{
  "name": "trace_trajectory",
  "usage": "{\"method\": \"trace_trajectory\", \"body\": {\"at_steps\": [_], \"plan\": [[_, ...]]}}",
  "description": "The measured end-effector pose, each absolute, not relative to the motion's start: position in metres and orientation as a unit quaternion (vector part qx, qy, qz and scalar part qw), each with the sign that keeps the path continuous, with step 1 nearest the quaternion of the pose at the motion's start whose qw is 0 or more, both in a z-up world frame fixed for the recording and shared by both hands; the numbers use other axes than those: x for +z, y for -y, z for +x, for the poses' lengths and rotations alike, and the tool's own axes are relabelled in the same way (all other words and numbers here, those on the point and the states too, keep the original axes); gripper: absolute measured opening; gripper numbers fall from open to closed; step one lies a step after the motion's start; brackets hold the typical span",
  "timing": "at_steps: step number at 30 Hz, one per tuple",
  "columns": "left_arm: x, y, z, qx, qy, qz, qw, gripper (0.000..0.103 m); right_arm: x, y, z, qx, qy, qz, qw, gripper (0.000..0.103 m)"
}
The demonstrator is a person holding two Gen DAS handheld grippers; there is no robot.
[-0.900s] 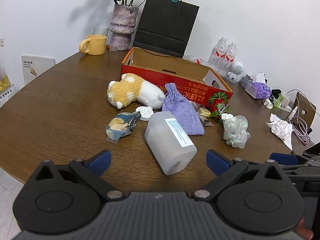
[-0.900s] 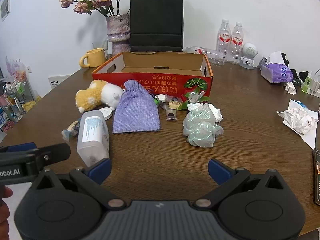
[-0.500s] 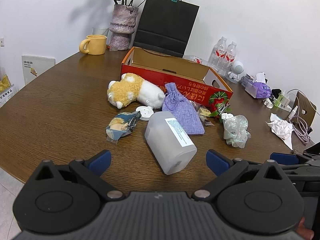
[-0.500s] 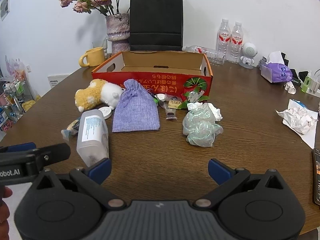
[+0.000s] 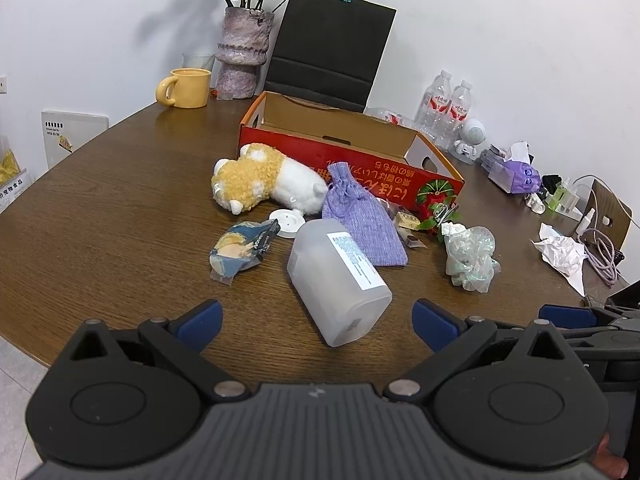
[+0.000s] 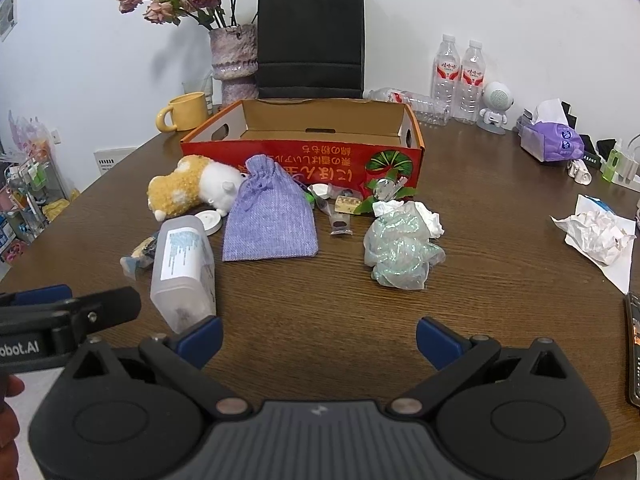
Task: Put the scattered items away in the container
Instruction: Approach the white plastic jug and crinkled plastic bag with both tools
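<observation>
An open red cardboard box (image 5: 362, 171) (image 6: 280, 164) stands mid-table. In front of it lie a plush toy (image 5: 264, 182) (image 6: 192, 190), a purple cloth pouch (image 5: 362, 216) (image 6: 270, 216), a translucent plastic bottle (image 5: 338, 280) (image 6: 182, 264) on its side, a snack packet (image 5: 242, 248), a white cap (image 5: 285, 222), a crumpled green bag (image 5: 470, 258) (image 6: 400, 252) and small bits. My left gripper (image 5: 316, 322) is open, just short of the bottle. My right gripper (image 6: 318, 338) is open over bare table, bottle at its left finger.
A yellow mug (image 5: 185, 88), a flower vase (image 5: 243, 58) and a black paper bag (image 5: 328, 46) stand behind the box. Water bottles (image 6: 458, 76), a tissue pack (image 6: 550, 140), crumpled paper (image 6: 598, 232) and cables (image 5: 600, 248) crowd the right side. The table edge (image 5: 24, 340) is near left.
Almost nothing has moved. Both grippers stay open and hover in the same place; the right wrist view has shifted only very slightly.
</observation>
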State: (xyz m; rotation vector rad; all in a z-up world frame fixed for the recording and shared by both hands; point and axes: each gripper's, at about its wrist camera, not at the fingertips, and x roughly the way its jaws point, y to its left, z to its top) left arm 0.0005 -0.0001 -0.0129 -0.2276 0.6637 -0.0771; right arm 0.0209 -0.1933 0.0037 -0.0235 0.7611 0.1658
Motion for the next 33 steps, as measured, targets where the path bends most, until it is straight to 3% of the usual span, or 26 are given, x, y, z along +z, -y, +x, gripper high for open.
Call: {"method": "trace_trajectory", "body": {"at_steps": [33], "plan": [[-0.0217,0.0006,0.0021,-0.043,-0.336,-0.117,0.933,0.103,-0.0052,0.1912,0.0218,0.079,-0.375,-0.012,0.924,0.102]]}}
